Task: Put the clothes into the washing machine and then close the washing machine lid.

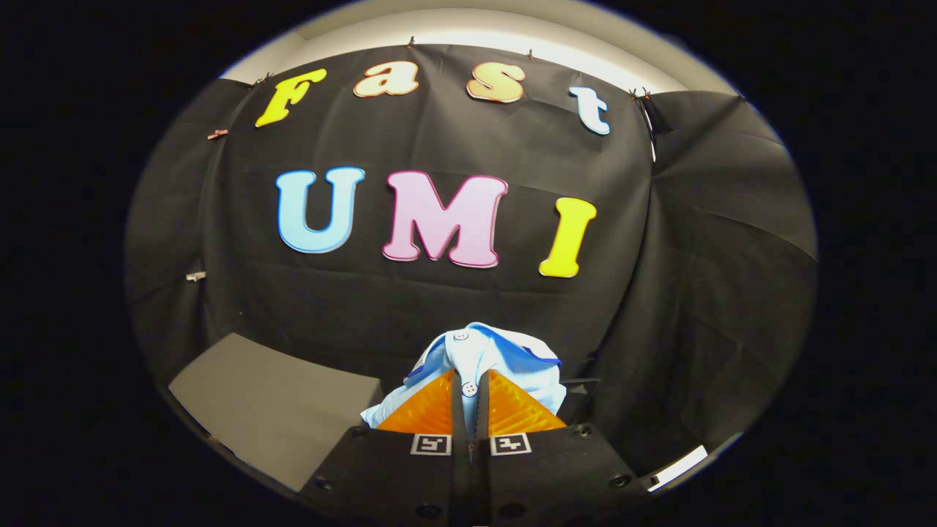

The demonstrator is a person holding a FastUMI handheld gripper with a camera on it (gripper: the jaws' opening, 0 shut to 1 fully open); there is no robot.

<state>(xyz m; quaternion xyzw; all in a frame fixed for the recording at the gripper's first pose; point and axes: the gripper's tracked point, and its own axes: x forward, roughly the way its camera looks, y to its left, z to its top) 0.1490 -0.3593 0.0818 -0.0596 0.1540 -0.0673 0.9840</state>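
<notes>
A light blue garment (487, 351) with white buttons and dark blue trim bunches up between and just ahead of my fingers. My gripper (469, 389) is shut on it, both fingers pressing a thin fold with a button in the narrow gap. The cloth spills out over both fingertips and is held up in the air, in front of the booth's black cloth wall.
A grey flat surface (271, 410) lies below and to the left of the fingers. A thin white strip (677, 468) shows low on the right. The black cloth wall (703, 293) closes the scene behind and to both sides.
</notes>
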